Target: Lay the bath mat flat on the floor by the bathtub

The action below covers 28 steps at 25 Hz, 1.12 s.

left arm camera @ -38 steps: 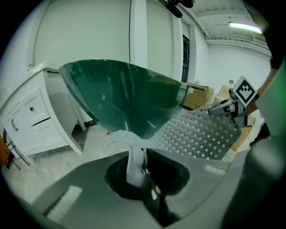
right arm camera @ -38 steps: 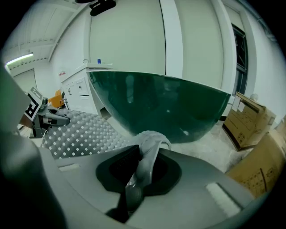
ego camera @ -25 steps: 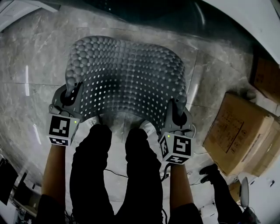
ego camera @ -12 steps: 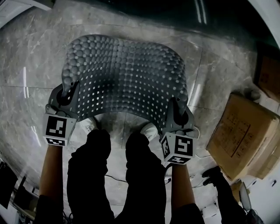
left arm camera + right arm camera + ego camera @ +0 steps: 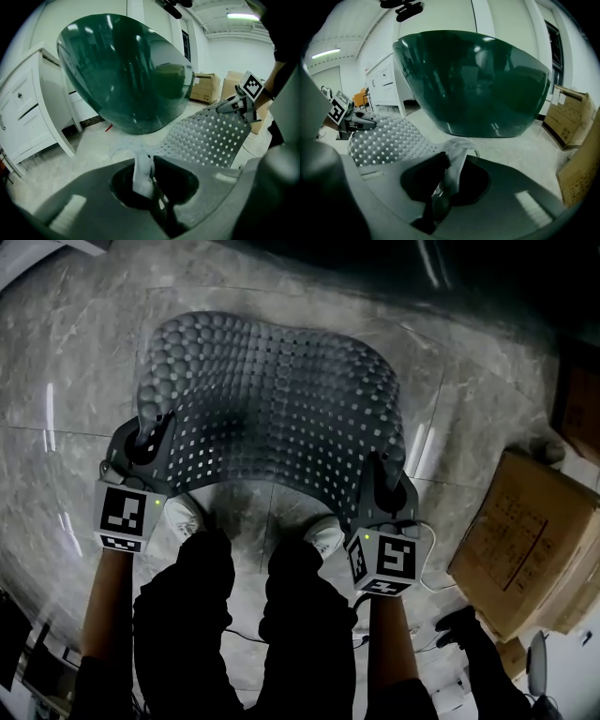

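Note:
A grey translucent bath mat (image 5: 272,404) with rows of bumps and square holes hangs stretched between my two grippers above the marble floor, its middle arched upward. My left gripper (image 5: 148,435) is shut on the mat's near left corner (image 5: 140,171). At the near right corner (image 5: 452,176), my right gripper (image 5: 389,470) is shut on the mat too. The dark green bathtub (image 5: 126,70) stands just beyond the mat, and it also fills the right gripper view (image 5: 478,84). Each gripper view shows the other gripper across the mat.
The person's legs and white shoes (image 5: 183,515) stand under the mat's near edge. Cardboard boxes (image 5: 525,540) sit on the floor at the right. A white cabinet (image 5: 28,108) stands left of the tub. A cable (image 5: 431,568) lies by the right gripper.
Both grippers and the mat have shifted slightly toward the person between the frames; the grips on both corners are unchanged.

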Motion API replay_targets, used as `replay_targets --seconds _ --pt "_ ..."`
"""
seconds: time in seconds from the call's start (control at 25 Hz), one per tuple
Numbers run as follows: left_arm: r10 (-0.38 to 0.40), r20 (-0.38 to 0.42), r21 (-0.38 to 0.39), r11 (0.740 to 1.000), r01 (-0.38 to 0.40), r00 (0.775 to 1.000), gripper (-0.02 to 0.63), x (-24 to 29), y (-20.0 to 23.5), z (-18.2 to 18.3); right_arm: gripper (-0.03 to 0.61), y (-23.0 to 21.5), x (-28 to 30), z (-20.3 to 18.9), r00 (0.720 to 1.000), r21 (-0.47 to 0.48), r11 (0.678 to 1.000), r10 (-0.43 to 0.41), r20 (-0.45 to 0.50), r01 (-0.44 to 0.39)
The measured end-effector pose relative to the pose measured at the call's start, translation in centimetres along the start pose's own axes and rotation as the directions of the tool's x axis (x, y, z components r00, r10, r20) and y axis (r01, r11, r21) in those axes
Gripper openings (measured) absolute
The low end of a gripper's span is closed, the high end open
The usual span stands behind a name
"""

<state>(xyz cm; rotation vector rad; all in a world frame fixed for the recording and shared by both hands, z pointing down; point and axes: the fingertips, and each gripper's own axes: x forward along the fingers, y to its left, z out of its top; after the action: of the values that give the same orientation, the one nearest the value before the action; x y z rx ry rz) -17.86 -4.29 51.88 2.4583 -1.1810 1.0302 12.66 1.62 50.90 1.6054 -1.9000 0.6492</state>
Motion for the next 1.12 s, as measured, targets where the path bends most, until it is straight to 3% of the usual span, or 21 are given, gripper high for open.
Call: replay_targets --seconds 0.12,0.28,0.52,1.12 --pt "0.008 0.007 0.012 1.000 -0.008 1.000 0.021 0.6 0.2 -0.9 0.054 0.3 0.4 -0.5 1.000 -0.011 1.000 0.014 0.018 -0.014" --pt "0.019 0.021 0.039 0.999 -0.020 1.000 0.021 1.3 0.1 -2.0 0.055 0.8 0.6 -1.1 0.998 -0.092 0.995 0.045 0.035 -0.042" --pt "0.065 0.023 0.027 0.997 -0.066 0.998 0.021 2.1 0.8 -4.4 0.055 -0.6 1.3 -2.9 0.998 -0.062 0.998 0.035 0.052 -0.032" --pt "0.148 0.026 0.055 0.987 -0.149 0.989 0.021 4.4 3.4 -10.1 0.055 -4.6 4.3 -8.6 0.997 -0.086 0.996 -0.012 0.074 0.018"
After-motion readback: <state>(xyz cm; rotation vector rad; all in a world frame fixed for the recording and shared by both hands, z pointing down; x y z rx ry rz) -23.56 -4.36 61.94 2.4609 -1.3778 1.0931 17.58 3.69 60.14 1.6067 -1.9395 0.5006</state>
